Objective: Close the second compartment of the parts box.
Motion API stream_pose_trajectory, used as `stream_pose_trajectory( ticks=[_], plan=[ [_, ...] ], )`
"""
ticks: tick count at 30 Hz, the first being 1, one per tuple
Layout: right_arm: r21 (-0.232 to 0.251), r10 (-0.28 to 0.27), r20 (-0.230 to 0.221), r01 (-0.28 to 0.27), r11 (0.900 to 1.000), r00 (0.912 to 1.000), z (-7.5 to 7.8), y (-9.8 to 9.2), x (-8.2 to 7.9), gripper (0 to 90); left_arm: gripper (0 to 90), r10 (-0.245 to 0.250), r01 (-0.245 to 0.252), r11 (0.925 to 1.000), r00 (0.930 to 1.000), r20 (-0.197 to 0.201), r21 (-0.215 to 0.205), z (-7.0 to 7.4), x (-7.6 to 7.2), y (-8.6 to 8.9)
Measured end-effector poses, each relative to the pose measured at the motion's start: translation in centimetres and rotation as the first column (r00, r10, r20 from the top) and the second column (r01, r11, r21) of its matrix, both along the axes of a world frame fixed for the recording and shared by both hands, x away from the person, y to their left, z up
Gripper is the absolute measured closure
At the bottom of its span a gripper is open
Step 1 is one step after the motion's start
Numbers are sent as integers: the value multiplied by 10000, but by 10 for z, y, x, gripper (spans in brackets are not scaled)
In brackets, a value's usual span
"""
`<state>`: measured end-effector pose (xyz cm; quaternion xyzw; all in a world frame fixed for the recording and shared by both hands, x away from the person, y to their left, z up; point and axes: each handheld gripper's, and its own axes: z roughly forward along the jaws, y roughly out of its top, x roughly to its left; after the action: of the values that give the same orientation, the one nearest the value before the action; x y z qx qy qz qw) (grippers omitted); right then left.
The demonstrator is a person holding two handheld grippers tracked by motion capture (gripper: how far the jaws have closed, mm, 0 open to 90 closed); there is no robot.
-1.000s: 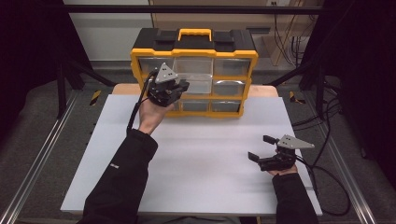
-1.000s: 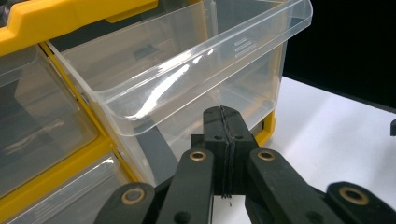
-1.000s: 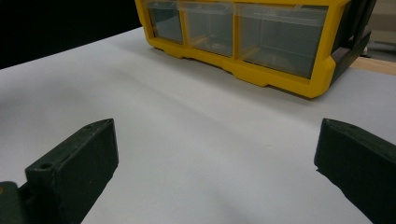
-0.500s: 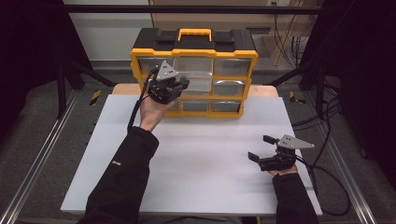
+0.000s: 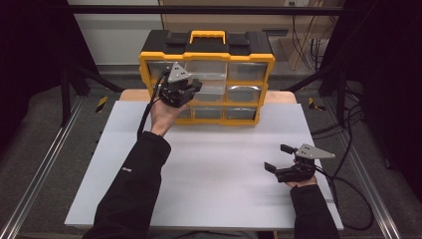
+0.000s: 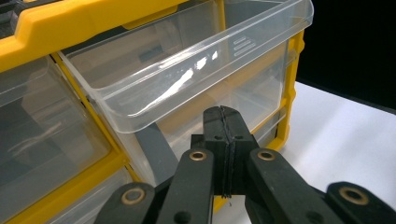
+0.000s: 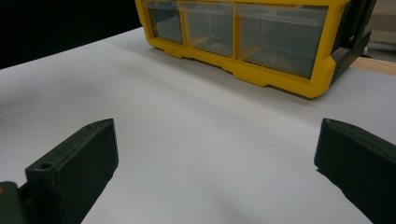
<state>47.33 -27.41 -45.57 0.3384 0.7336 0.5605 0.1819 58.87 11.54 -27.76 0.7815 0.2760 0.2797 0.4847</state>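
Note:
A yellow and black drawer organizer [image 5: 206,50] stands at the far edge of the white table [image 5: 219,164]. One of its clear drawers [image 6: 187,70] sticks out of the yellow frame [image 6: 70,18]. My left gripper [image 6: 223,114] is shut with nothing between its jaws, its tip just below that drawer's front lip; whether it touches the drawer I cannot tell. In the high view the left gripper [image 5: 191,88] is held up in front of the organizer's middle row. My right gripper [image 5: 277,158] rests low over the table at the right, open and empty [image 7: 217,154].
The organizer's bottom row of clear drawers [image 7: 261,37] faces the right gripper across bare white tabletop [image 7: 187,116]. A cable [image 5: 348,194] trails off the table's right edge. Metal rails and dark floor surround the table.

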Motion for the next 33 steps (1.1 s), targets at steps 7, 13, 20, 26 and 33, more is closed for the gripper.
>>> stream_pose_trajectory(
  ticks=[7,13,20,26,33],
  plan=[
    [16,3,9,-3,10000,10000,0,0,0,3,890,24,-24,10000,10000,35,-68,-1,5,0],
    [-2,11,-11,-11,10000,10000,0,0,0,3,890,110,-110,9999,9999,27,16,0,10,-1],
    [-3,12,-17,-12,10000,10000,0,0,0,3,890,169,-169,9999,9998,40,-4,0,15,-2],
    [-23,20,-17,-20,10000,10000,-1,0,1,2,890,203,-203,9998,9997,95,31,-1,18,-2],
    [-57,18,-23,-18,10000,10000,-1,1,1,3,891,243,-244,9997,9996,146,35,-1,22,-3]
  ],
)
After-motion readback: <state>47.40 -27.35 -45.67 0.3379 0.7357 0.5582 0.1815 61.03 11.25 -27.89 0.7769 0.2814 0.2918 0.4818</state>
